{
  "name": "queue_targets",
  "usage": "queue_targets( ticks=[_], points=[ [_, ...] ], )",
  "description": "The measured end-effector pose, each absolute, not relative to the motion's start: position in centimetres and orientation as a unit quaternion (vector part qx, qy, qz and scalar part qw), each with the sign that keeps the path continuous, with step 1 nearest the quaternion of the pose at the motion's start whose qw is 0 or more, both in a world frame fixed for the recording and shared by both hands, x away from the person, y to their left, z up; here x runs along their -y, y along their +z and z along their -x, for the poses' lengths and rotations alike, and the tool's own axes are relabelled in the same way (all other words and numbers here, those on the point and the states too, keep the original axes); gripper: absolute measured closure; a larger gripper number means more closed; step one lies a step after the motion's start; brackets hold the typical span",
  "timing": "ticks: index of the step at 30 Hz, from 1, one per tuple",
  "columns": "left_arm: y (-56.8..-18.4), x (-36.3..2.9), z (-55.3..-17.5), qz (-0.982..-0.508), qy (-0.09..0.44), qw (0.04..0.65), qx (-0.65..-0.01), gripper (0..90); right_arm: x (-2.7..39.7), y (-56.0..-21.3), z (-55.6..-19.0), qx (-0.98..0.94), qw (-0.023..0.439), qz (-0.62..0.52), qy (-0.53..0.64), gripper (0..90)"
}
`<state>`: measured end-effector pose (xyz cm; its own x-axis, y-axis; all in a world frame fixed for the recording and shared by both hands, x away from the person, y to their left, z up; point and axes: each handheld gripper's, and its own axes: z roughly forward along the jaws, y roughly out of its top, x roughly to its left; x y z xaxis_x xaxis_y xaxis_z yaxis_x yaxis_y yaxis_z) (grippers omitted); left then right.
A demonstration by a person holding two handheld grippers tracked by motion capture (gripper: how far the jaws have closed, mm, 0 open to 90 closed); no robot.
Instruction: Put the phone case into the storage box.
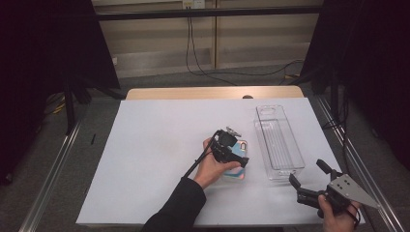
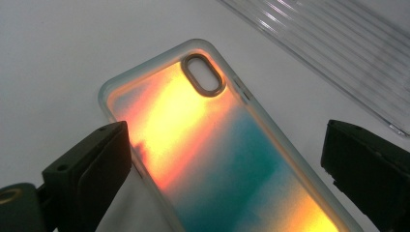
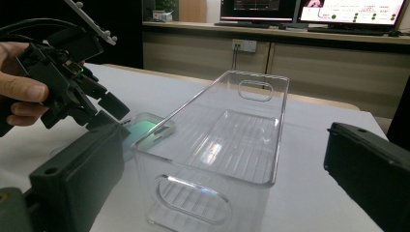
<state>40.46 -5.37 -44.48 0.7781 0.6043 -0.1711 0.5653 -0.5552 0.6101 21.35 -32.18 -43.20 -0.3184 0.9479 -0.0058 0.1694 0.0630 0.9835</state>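
A phone case (image 2: pixel 212 145) with an orange-to-teal gradient and an oval camera cutout lies flat on the white sheet (image 1: pixel 154 145). My left gripper (image 2: pixel 232 159) hovers just above it, open, with one jaw past each long edge and neither touching. In the high view the left gripper (image 1: pixel 237 157) covers much of the phone case (image 1: pixel 235 175). A clear plastic bin (image 1: pixel 278 140) stands empty to the right of the case. My right gripper (image 1: pixel 308 172) is open near the table's front right corner, facing the clear bin (image 3: pixel 227 140). The right gripper view also shows the left gripper (image 3: pixel 72 82) over the phone case (image 3: pixel 145 128).
The white sheet covers most of the wooden table (image 1: pixel 193 93). Metal rails (image 1: pixel 53 164) run along both sides of the table, and cables (image 1: pixel 203 67) lie on the floor behind it. Monitors (image 3: pixel 309 12) stand on a counter at the back.
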Motion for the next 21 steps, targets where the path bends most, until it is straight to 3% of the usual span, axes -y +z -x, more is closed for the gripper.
queue_targets(
  ticks=[14, 21],
  points=[
    [-44.9, 6.5, -40.1, -0.886, 0.066, 0.322, -0.327, 3.2, 32.2, -43.2, -21.3, -0.625, 0.376, -0.446, 0.519, 0.0],
    [-44.7, 6.3, -40.3, -0.886, 0.058, 0.314, -0.337, 4.5, 32.2, -43.2, -21.3, -0.625, 0.376, -0.446, 0.518, 0.0]
  ],
)
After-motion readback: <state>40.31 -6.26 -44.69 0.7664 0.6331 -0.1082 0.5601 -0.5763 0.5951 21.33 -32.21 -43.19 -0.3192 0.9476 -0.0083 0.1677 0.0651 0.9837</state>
